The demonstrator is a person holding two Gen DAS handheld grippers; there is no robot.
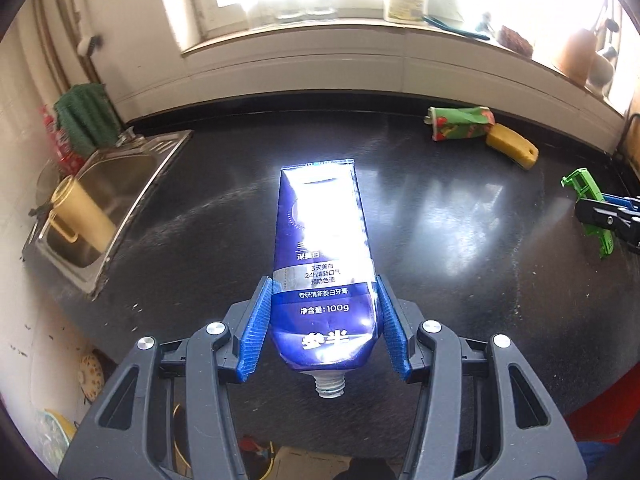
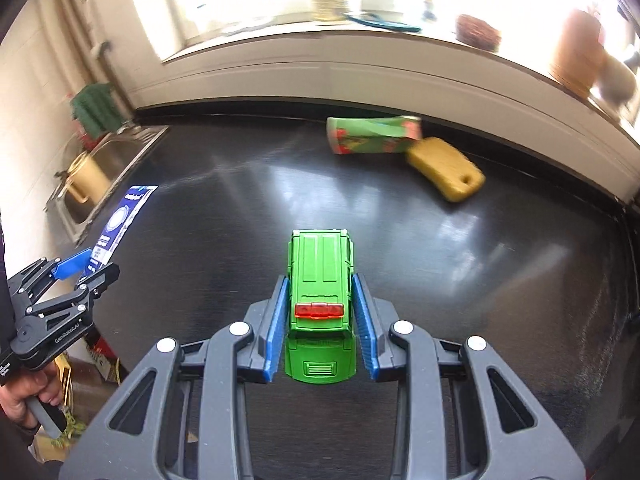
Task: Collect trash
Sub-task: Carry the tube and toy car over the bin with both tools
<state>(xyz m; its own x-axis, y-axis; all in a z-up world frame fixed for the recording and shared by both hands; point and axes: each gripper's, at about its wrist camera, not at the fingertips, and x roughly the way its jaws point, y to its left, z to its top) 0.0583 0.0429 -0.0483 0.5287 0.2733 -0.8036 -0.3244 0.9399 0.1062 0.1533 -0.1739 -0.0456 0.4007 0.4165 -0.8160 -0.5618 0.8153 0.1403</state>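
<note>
Glossy black countertop (image 1: 460, 240). On it, yellow sponge (image 2: 446, 170) beside green carton (image 2: 372, 134) with red print. Above it, blue-and-white toothpaste tube (image 1: 324, 264), bright green toy car (image 2: 320, 300) with red light bar.

Glossy black countertop (image 1: 460, 240); shiny blue toothpaste tube (image 1: 324, 264); brushed metal sink (image 1: 108, 184); porous yellow sponge (image 2: 444, 170).

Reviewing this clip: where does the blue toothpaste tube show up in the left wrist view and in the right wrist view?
Left wrist view: the toothpaste tube fills the centre, clamped in the left claw, open neck toward the camera.
Right wrist view: the same tube is at the left edge, seen edge-on, sticking out of the left claw.
Shared landmark: the yellow sponge on the black counter, near the back wall.
</note>
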